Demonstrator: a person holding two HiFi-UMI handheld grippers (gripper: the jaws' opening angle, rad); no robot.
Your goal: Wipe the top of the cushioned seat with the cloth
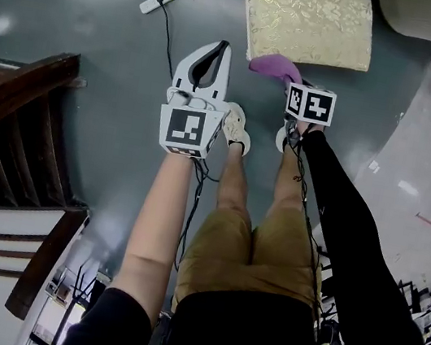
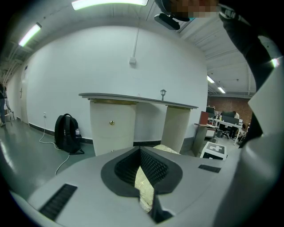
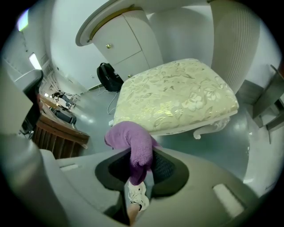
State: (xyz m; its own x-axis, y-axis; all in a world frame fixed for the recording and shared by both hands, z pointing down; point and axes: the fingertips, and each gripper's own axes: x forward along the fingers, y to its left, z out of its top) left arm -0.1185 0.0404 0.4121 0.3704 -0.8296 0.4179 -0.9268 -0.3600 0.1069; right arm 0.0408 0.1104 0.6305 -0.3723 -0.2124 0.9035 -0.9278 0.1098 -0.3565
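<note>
Right gripper [image 3: 141,175]: the jaws are clamped on the purple cloth [image 3: 132,142]. A thick wad bulges out past the jaws and a shorter tail hangs on the near side.

Left gripper [image 2: 144,181]: the jaws are drawn together at the tips with nothing between them. Only seat fabric shows through the gap, further off.

Cushioned seat [image 3: 173,93]: it stands on the floor [image 1: 77,19] ahead of you, and its pale brocade top is bare. In the head view the cloth sits at the seat's near edge, towards its left corner. Neither view settles whether it is touching the fabric.

Judgement: the wipe has not started; this is the approach.

Procedure notes:
- Bring the wad over the edge and lay it flat on the top. Lead with the bulging part, so that cloth and not the jaw tips meets the brocade.
- Press lightly. The cushion will probably give, and a hard push could bury the jaws in it.
- Work from the near edge to the far one in overlapping strokes, lane by lane across the width.
- Keep your grip firm, because the raised weave may drag at the cloth.
- Hold your left gripper clear of the seat.
</note>
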